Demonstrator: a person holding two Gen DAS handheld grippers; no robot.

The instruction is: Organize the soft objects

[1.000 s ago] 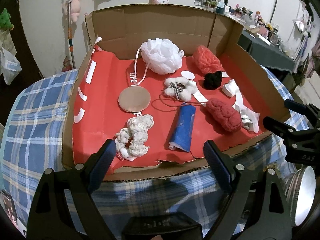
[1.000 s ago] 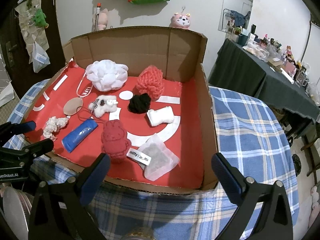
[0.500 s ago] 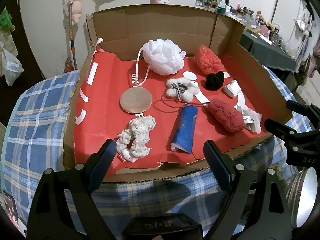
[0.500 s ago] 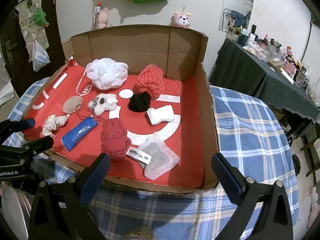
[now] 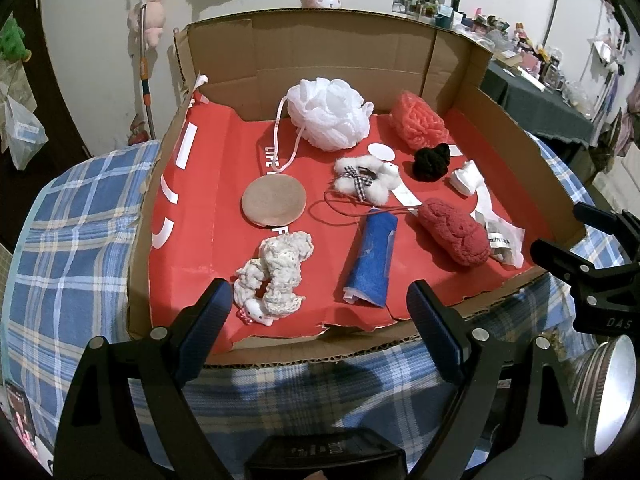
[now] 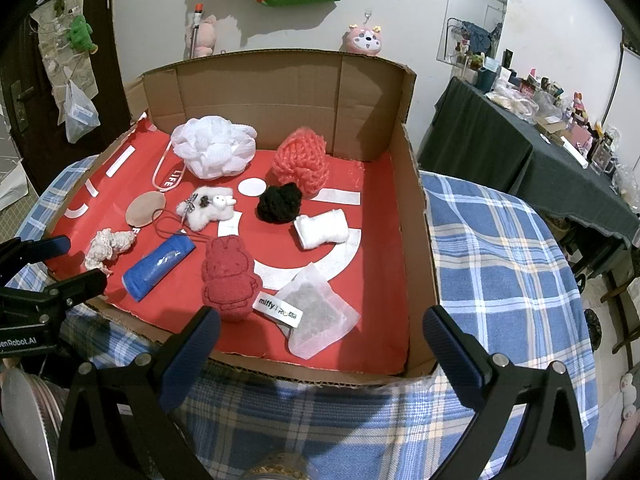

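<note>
Surveying stage, by judgement: nothing grasped yet, sorting not begun. Left tool [image 5: 320, 308] spread wide and empty, poised over near edge of cardboard box [image 5: 512, 128]; right tool [image 6: 320, 334] likewise spread wide, empty, at near edge on other side. Box sits on bench under blue plaid cloth [image 5: 72, 216]; red printed liner [image 5: 224, 152] covers box floor. Soft objects all lie scattered inside box, mostly apart. Near front left: cream crocheted piece [image 5: 276, 272], lumpy, open-looped. Just beside: blue rolled cloth [image 5: 372, 260], tube-shaped, smooth. Further right: red terry bunny plush [image 6: 228, 276], nubby pile, paper tag attached, touching translucent mesh pouch [image 6: 320, 316], crinkled and flat. Middle: tan round pad [image 5: 274, 200], flat disc; white fluffy plush [image 5: 366, 178] with checked ribbon and thin cord. Back: white mesh bath pouf [image 5: 328, 112], airy, with strap loop; coral chunky knit ball [image 6: 302, 160]; black fuzzy scrunchie [image 6: 280, 202] touching coral knit; white rolled cloth [image 6: 322, 228]. Next move, by judgement: pick nearest item, likely crocheted piece for left tool or red plush for right; descend into box and close gently, expecting compression under fingers.
</note>
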